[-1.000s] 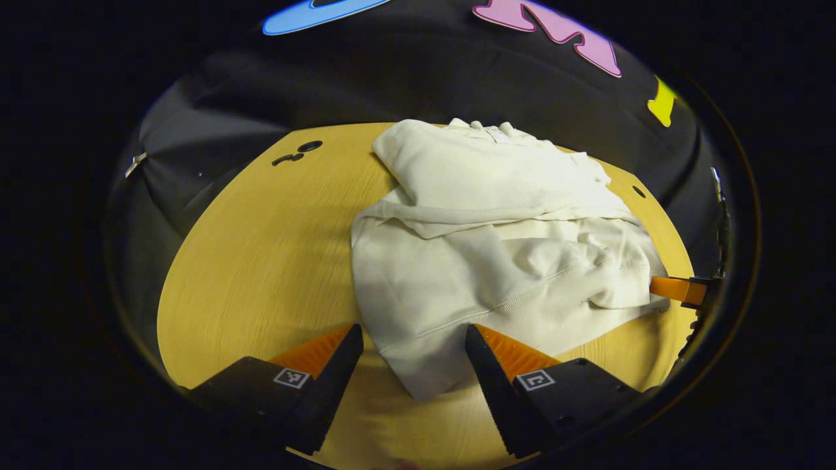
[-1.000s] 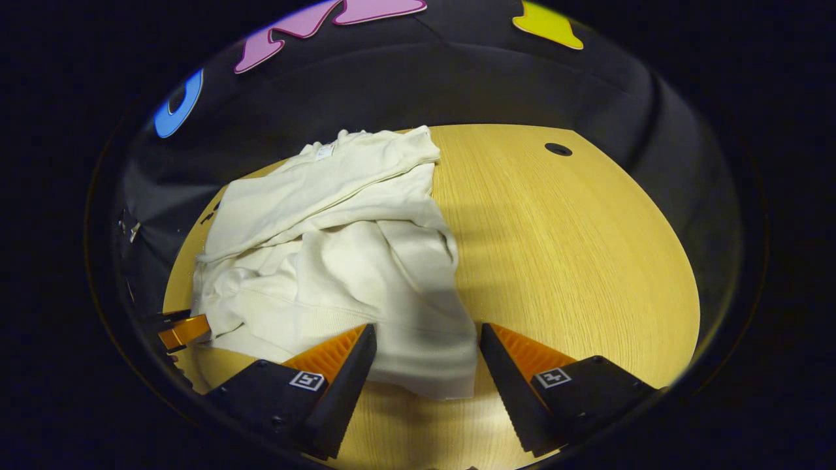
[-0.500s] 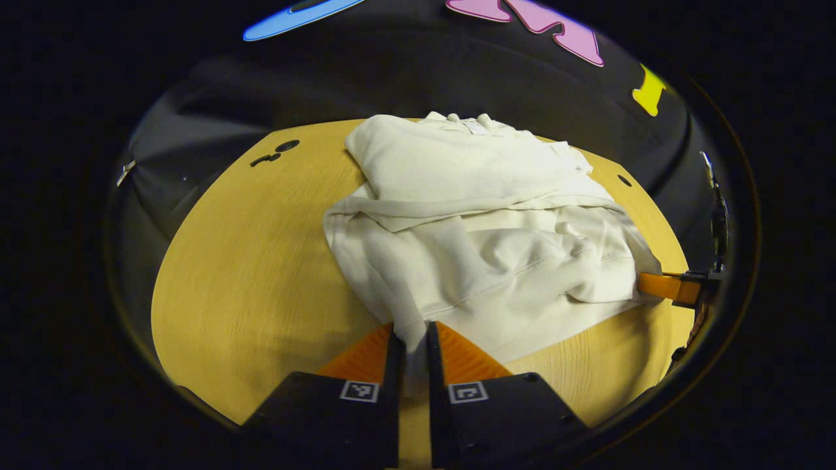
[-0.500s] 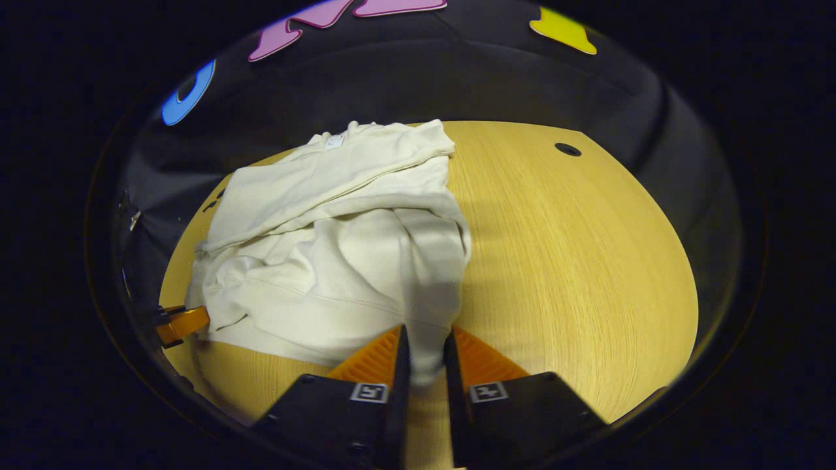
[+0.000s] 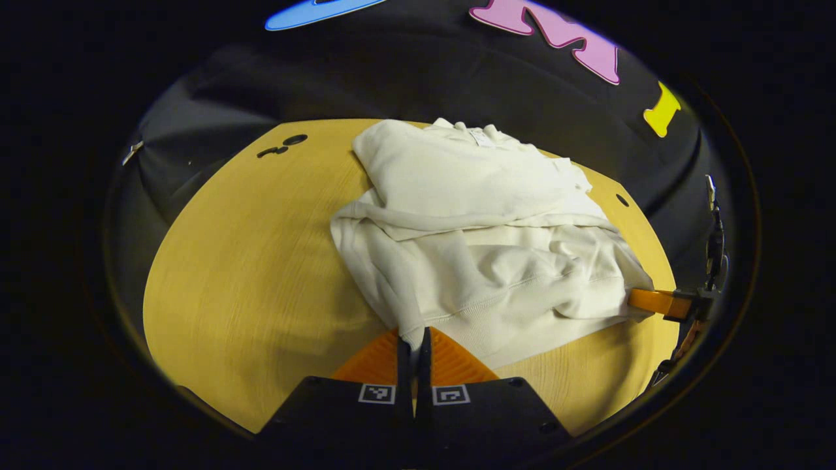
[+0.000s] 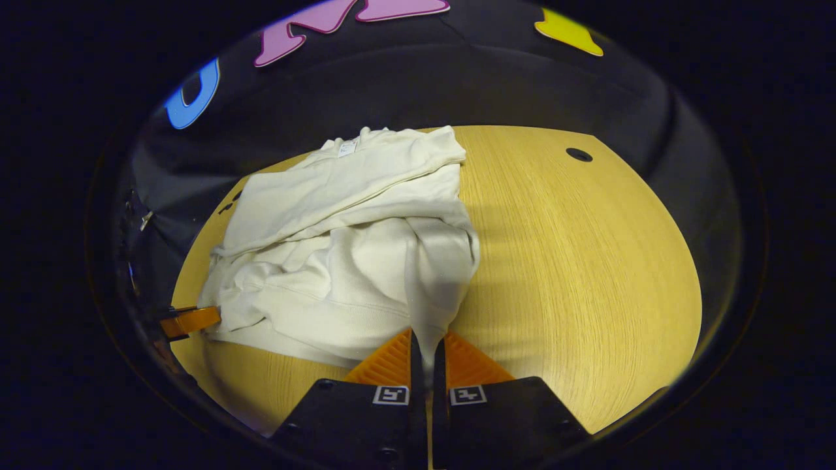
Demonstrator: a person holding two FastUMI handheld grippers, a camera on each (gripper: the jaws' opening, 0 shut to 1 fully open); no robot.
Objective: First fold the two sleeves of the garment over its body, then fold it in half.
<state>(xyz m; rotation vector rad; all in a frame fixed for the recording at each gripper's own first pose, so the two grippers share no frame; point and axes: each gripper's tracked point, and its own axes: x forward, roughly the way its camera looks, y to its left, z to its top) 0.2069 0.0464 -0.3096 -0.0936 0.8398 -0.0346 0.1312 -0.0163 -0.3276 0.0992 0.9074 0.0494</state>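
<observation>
- My left hand-held gripper [image 5: 413, 339] has its fingers pressed nearly together on the near left corner of the garment [image 5: 483, 235], with cloth pinched between them at the ribbed hem.
- My right hand-held gripper [image 6: 428, 349] is clamped the same way on the near right corner of the hem, a narrow strip of cloth rising from between its fingers.
- The garment lies on the table [image 5: 248, 261], stretching away from me: hem nearest, collar with its small tag at the far end by the booth wall. Its long axis runs straight ahead from both grippers.
- Both sleeves look already laid across the body, making a flat band over the far half; the near half is rumpled and bunched between my two grips.
- I judge the step in hand to be the fold in half: the hem has to travel forward and over, toward the collar.
- Each hand sits at its own corner, so neither is nearer; they should rise and go forward together to keep the hem level.
- The far end of the garment lies close to the table's far edge, so I would set the hem down just short of the collar.
- Bare table lies open on both sides of the garment, out to my left and my right, so nothing stands in the way.
- The slack in the middle may crease under the fold.
</observation>
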